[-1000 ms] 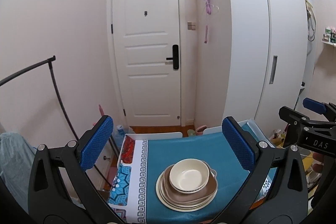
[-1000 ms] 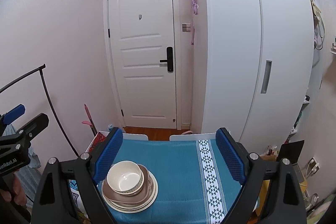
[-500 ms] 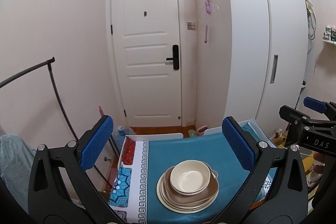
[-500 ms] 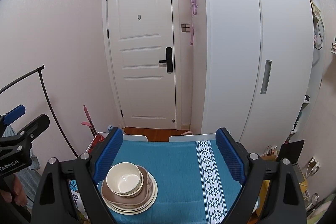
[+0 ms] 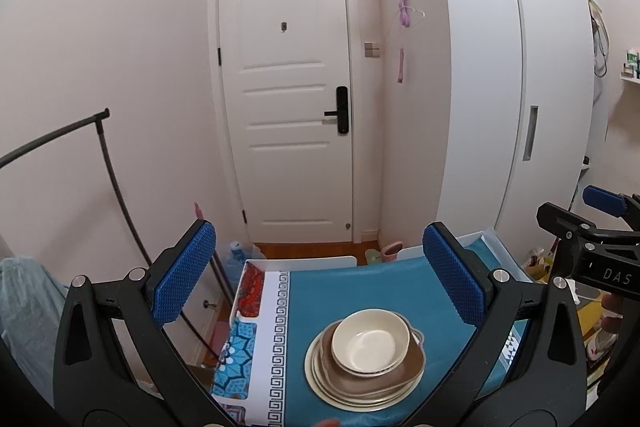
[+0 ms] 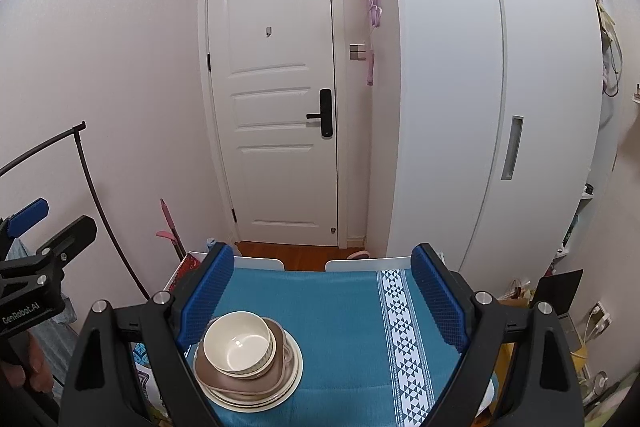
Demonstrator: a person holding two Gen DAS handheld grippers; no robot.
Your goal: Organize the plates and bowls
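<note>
A cream bowl (image 5: 370, 339) sits on top of a brown dish (image 5: 408, 371) and a stack of cream plates (image 5: 320, 377) on the teal cloth of a small table (image 5: 360, 287). The same bowl (image 6: 238, 343), brown dish (image 6: 276, 373) and plates (image 6: 294, 375) show in the right wrist view at lower left. My left gripper (image 5: 318, 281) is open and empty, above and behind the stack. My right gripper (image 6: 322, 301) is open and empty, to the right of the stack. Each gripper shows at the edge of the other's view.
A white door (image 5: 292, 99) and a tall white wardrobe (image 6: 500, 87) stand behind the table. A black clothes rail (image 5: 108, 163) curves on the left. Bags and clutter (image 6: 520, 297) lie on the floor at right.
Both views have shifted only slightly; the stack sits a little further right in the left view. Both grippers stay open and nothing has been touched.
</note>
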